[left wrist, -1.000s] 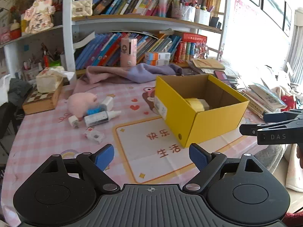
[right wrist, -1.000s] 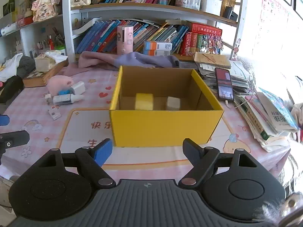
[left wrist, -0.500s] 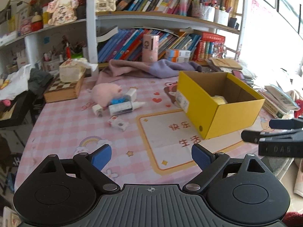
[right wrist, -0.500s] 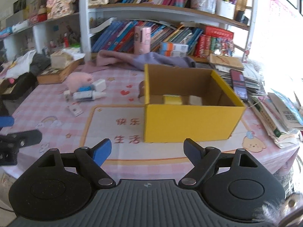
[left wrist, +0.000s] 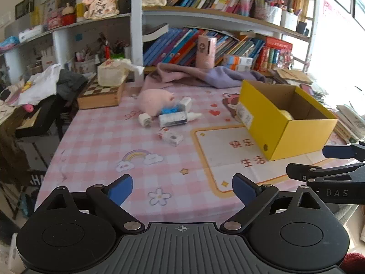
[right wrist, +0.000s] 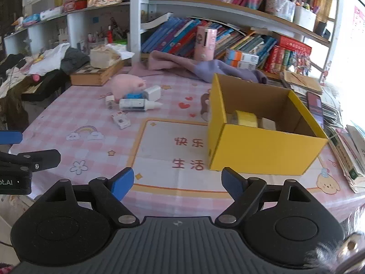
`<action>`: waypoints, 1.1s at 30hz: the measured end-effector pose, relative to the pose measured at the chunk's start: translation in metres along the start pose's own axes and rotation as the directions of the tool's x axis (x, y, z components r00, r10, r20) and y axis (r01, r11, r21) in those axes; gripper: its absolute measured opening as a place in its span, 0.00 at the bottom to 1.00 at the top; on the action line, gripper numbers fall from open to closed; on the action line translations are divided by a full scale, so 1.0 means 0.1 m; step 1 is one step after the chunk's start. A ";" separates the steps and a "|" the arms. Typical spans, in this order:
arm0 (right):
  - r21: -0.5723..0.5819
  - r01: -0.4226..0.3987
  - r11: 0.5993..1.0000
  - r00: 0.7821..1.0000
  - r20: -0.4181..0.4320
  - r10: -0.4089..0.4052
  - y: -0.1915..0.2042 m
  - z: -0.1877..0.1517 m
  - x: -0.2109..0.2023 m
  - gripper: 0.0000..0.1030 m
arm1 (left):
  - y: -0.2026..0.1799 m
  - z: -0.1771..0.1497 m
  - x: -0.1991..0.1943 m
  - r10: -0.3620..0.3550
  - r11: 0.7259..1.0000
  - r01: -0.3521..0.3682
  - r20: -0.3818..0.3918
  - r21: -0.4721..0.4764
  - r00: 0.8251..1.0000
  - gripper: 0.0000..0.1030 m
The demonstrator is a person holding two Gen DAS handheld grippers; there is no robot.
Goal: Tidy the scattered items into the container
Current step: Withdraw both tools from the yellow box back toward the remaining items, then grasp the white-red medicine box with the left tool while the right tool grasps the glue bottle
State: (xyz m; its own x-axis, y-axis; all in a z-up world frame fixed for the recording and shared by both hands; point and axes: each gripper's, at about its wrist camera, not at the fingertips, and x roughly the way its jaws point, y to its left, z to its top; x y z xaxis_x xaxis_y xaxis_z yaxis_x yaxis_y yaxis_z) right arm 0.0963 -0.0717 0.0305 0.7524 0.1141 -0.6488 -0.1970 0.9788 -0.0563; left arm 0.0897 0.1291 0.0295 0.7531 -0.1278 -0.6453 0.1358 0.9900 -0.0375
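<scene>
Both empty: left tool jaws opening, right tool apart. Scattered items clustered at 12 o'clock on the worktop; yellow box at 2. Take the near small packet first, pinching its short sides.

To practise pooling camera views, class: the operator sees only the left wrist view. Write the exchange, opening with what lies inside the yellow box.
Operator: I glimpse something yellow in the box. Anything else in there?
Observer: Yes. Inside the yellow box, a pale block lies just right of the yellow item.
Operator: I see the right gripper only side-on. Is it carrying anything?
Observer: No. The right gripper is open, with nothing between its fingers.
</scene>
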 end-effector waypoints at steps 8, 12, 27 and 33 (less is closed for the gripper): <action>-0.050 -0.044 0.998 0.999 -0.017 0.043 0.18 0.11 0.10 0.81 | 0.15 -0.03 0.05 0.032 0.999 -0.033 -0.034 -0.030 0.999 0.95; -0.073 -0.060 0.996 0.998 -0.026 0.058 0.23 0.16 0.17 0.81 | 0.19 -0.05 0.10 0.042 0.998 -0.044 -0.039 -0.044 0.998 0.95; -0.108 -0.110 0.988 0.994 -0.026 0.108 0.25 0.49 0.76 0.81 | 0.30 0.17 0.53 0.114 0.993 -0.114 -0.006 -0.043 0.994 0.95; -0.104 -0.139 0.985 0.990 -0.047 0.135 0.18 0.71 1.10 0.81 | 0.30 0.28 0.85 0.116 0.992 -0.118 -0.065 -0.039 0.991 0.95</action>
State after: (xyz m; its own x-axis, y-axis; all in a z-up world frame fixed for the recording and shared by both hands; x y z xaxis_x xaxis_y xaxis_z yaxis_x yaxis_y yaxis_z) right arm 0.2203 -0.0296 0.0125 0.6883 0.2372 -0.6856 -0.3640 0.9304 -0.0436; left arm 0.1760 0.1461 -0.0056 0.7204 -0.0083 -0.6935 0.0205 0.9997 0.0092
